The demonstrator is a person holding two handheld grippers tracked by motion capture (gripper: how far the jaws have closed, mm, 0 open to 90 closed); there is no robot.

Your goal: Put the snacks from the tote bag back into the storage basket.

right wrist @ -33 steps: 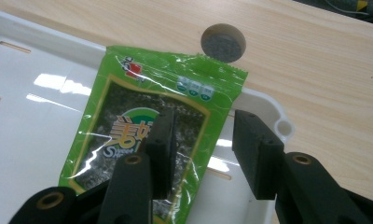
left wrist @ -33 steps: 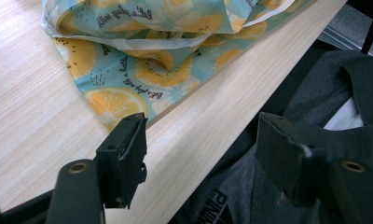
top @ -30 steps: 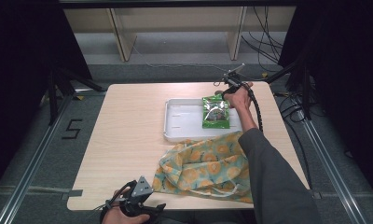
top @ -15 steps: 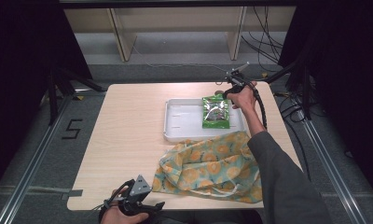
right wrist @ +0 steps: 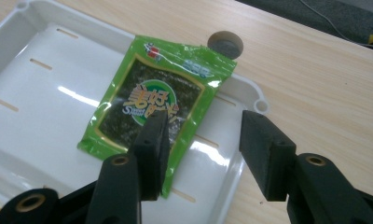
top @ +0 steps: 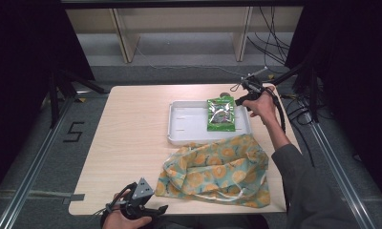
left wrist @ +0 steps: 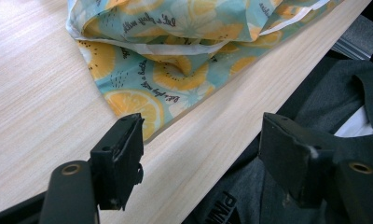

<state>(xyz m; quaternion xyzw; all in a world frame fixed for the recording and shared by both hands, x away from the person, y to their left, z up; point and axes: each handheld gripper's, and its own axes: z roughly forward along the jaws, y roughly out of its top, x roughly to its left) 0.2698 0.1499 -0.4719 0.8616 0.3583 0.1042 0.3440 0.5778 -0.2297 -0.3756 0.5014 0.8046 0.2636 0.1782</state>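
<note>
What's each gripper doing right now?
Left gripper: open, empty, beside the bag.
Right gripper: jaws just opening, empty, above the packet.

left black two-jaw gripper (top: 153,208): fingers (left wrist: 119,156) apart, empty, held low by hand | right black two-jaw gripper (right wrist: 201,154): fingers just been opening, nothing clamped, arm outstretched
</note>
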